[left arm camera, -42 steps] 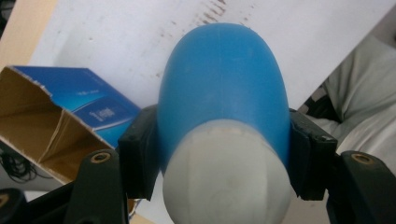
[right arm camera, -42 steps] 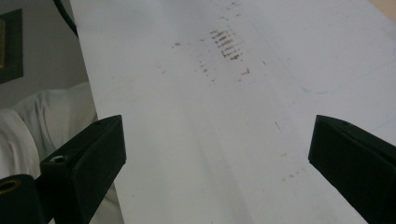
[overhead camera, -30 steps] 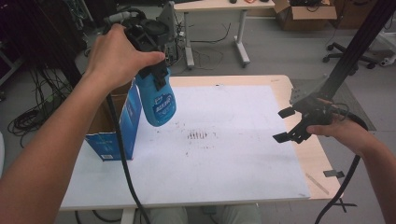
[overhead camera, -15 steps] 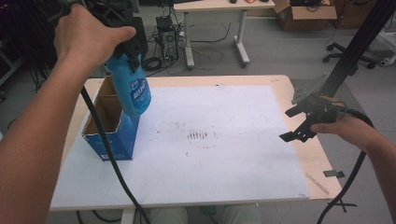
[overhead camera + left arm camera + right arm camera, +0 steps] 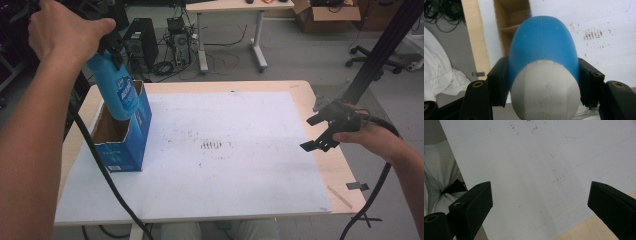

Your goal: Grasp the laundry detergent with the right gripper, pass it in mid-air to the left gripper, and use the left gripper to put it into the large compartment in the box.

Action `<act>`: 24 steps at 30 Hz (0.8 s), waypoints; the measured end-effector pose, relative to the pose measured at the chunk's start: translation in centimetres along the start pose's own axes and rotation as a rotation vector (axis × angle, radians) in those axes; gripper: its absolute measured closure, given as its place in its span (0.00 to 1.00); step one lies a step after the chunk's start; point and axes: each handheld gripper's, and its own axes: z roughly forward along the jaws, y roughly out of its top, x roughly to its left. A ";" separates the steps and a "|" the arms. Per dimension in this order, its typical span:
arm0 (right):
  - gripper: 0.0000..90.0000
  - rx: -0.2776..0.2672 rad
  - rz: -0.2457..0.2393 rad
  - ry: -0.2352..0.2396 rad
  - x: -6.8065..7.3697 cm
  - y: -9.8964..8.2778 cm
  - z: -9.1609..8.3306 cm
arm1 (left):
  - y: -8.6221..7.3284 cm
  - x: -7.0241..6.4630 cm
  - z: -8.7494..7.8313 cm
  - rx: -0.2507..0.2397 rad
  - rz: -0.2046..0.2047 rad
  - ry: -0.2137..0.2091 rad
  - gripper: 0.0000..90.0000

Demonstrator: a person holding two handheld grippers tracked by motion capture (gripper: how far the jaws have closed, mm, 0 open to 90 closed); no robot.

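A blue bottle (image 5: 117, 90) with a printed label hangs tilted over the open top of a blue cardboard box (image 5: 125, 150) at the table's left. Its lower end is at the box's opening. My left gripper (image 5: 107, 52) is shut on the bottle's upper part, high at the left. In the left gripper view the bottle (image 5: 541, 42), blue with a white end, is clamped in my left gripper (image 5: 541, 80). The brown inside of the box (image 5: 509, 22) lies beyond it. My right gripper (image 5: 310, 133) stands open near the table's right edge, and in its own view my right gripper (image 5: 539, 202) holds nothing.
A white sheet (image 5: 225, 175) with dark smudges (image 5: 212, 145) covers most of the wooden table (image 5: 340, 170). A bit of black tape (image 5: 358, 186) lies at the front right corner. Behind the table are a desk (image 5: 230, 6), a computer tower (image 5: 141, 37) and an office chair (image 5: 372, 57).
My left gripper has carried the blue bottle leftward, from beside the box to over its open top. The right gripper has hardly moved.
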 end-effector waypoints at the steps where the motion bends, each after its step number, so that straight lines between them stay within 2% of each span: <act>1: 0.06 -0.002 -0.001 -0.001 0.0 0.0 0.0 | 0.0 0.3 0.1 0.000 -0.016 0.003 0.42; 4: 0.06 -0.009 0.004 -0.003 -0.1 -0.1 0.1 | -0.1 1.2 0.8 0.003 -0.056 0.011 0.42; 10: 0.06 -0.007 0.006 -0.009 -0.1 0.0 0.4 | -0.1 2.4 2.2 0.009 -0.086 0.018 0.42; 16: 0.06 -0.008 0.012 -0.009 -0.2 0.1 0.7 | -0.2 3.0 3.6 0.008 -0.098 0.035 0.42; 24: 0.06 -0.008 0.018 -0.010 -0.2 0.4 0.8 | -0.6 4.1 6.3 -0.001 -0.119 0.044 0.42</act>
